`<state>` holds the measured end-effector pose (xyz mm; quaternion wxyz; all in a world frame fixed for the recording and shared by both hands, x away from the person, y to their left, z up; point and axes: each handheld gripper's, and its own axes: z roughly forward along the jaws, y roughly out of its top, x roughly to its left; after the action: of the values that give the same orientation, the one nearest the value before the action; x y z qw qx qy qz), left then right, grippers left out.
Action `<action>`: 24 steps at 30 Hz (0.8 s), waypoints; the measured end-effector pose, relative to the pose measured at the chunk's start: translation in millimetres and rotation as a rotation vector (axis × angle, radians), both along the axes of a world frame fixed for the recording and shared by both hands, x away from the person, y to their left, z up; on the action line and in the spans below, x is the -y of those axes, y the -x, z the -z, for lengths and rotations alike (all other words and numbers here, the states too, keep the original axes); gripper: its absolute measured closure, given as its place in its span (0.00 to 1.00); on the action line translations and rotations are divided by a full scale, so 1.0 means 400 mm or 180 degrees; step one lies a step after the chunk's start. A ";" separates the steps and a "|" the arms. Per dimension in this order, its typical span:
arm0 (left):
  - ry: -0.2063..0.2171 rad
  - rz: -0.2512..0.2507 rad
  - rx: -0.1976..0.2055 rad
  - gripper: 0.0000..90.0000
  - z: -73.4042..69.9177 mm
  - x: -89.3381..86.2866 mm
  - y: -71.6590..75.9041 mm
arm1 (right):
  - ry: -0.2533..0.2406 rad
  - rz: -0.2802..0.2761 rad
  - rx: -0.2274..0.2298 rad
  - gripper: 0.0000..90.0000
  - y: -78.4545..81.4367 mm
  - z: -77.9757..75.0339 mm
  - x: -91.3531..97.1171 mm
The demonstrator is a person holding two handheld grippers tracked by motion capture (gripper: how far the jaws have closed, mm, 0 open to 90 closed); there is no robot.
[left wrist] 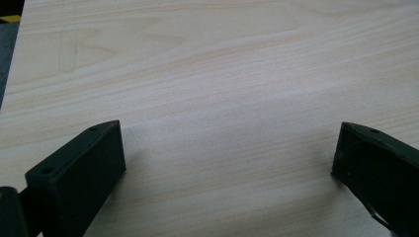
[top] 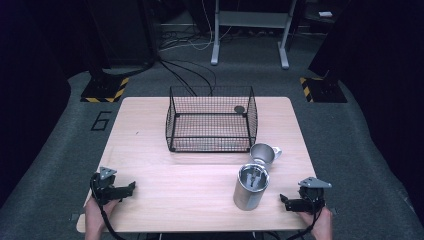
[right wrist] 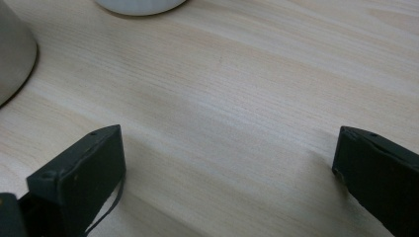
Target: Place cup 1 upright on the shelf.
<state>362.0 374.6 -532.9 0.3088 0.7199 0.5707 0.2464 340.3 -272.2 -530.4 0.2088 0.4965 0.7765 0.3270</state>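
The tall cylindrical steel canister (top: 250,187) is seen standing upright on the light wooden table (top: 165,165), its long axis vertical and its open mouth pointing up. It is placed on the near right part of the table, close to the near edge. Inside it some metal parts are seen, but they cannot be told exactly. Its wall is brushed and shiny.

Just behind it, on the far side, a small shiny metal cup with a handle (top: 263,154) is placed, the handle pointing to the right. Farther off, the black wire mesh basket (top: 210,120) is set in the middle of the table.

The right gripper (top: 292,202) is held just right of the canister, near the right edge, its jaws spread wide. The left gripper (top: 126,190) is held at the near left, jaws also spread wide, with open wood between it and the canister.
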 end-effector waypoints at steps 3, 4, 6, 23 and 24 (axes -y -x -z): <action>0.0025 -0.0027 0.0011 0.00 0.001 0.002 -0.004 | 0.0000 0.0001 0.0001 0.00 0.000 0.000 0.000; 0.0030 -0.0037 0.0007 0.00 0.001 0.003 -0.008 | 0.0001 -0.0002 0.0008 0.00 -0.001 0.001 0.000; 0.0004 -0.0025 0.0001 0.00 0.000 0.001 -0.021 | -0.0009 0.0002 0.0023 0.00 -0.002 0.001 0.001; 0.0048 -0.0027 0.0010 0.00 0.001 0.005 -0.036 | -0.0011 0.0074 0.0017 0.00 -0.005 0.000 -0.002; 0.0046 -0.0026 0.0008 0.00 0.001 0.005 -0.036 | -0.0011 0.0085 0.0014 0.00 -0.004 0.000 -0.002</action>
<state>376.6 372.7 -533.3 0.3138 0.7150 0.5750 0.2444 341.9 -271.3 -530.4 0.2140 0.5065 0.7688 0.3266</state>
